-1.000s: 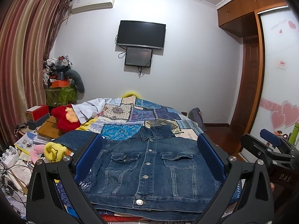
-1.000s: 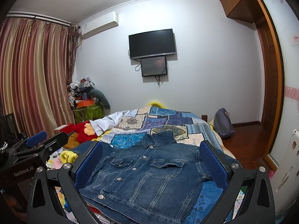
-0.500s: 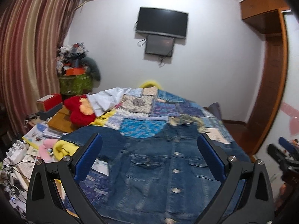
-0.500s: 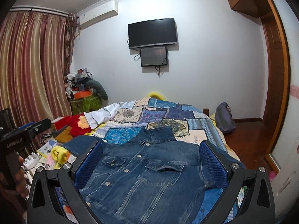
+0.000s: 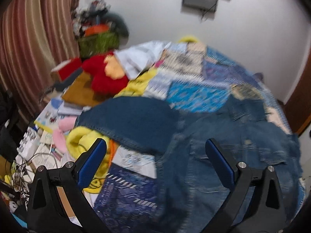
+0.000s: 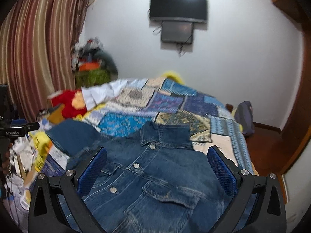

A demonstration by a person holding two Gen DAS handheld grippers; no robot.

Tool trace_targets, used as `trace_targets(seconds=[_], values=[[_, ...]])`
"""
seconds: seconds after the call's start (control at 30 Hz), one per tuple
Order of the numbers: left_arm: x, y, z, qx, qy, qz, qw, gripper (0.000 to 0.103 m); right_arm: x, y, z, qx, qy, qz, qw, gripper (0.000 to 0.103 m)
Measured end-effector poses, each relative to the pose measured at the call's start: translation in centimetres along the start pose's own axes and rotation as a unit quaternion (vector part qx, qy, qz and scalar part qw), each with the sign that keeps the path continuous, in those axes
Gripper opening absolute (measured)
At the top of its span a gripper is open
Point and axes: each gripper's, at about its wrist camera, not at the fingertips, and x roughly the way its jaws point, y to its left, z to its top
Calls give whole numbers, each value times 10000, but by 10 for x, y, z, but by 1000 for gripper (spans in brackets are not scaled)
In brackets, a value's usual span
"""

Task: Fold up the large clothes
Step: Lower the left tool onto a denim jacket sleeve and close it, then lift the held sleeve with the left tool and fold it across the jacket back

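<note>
Left wrist: your left gripper (image 5: 155, 165) is spread wide, empty, above the denim jacket (image 5: 223, 151) near its outflung sleeve (image 5: 132, 120), probably your first fold.

Right wrist: right gripper (image 6: 157, 170) also wide, empty; jacket lies buttoned, front-up on the patchwork quilt (image 6: 175, 104).

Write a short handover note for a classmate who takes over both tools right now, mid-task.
Left tool: open, empty, above the jacket's near-left part and the clutter beside the bed; view blurred.
Right tool: open, empty, above the jacket's chest.
Jacket: front up, buttoned, spread on the quilt; one sleeve spread out toward the bed's left edge.
Done: jacket laid out; no fold visible.
Left: all folds. I would probably begin with that sleeve, folding it across the front.
</note>
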Motion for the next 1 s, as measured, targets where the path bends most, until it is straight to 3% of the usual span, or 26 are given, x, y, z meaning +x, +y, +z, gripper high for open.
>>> trace_targets(seconds=[0.1, 0.3, 0.4, 0.53, 0.6, 0.73, 0.83, 1.0], values=[[44, 15, -6, -49, 585, 175, 9981, 102, 49, 14, 10, -344, 403, 153, 9985, 103], [109, 49, -21, -635, 1304, 274, 9890, 102, 136, 37, 12, -663, 1169, 514, 9896, 103], [130, 61, -23, -916, 1518, 216, 9839, 100, 172, 46, 9, -725, 1517, 675, 9835, 103], [146, 76, -15, -1402, 1519, -80, 9784, 93, 205, 60, -1, -980, 1827, 716, 9757, 103], [152, 84, -7, -1617, 1473, -215, 9755, 85, 218, 67, -6, -1121, 1953, 777, 9712, 103], [168, 102, 3, -2099, 1443, -143, 9669, 71, 236, 78, -14, -1283, 2157, 959, 9632, 103], [175, 110, 7, -2369, 1470, 37, 9604, 52, 247, 81, -19, -1260, 2322, 1010, 9592, 103], [160, 100, 14, -2068, 1296, 365, 9691, 18, 252, 75, -23, -1037, 2531, 1067, 9559, 103]])
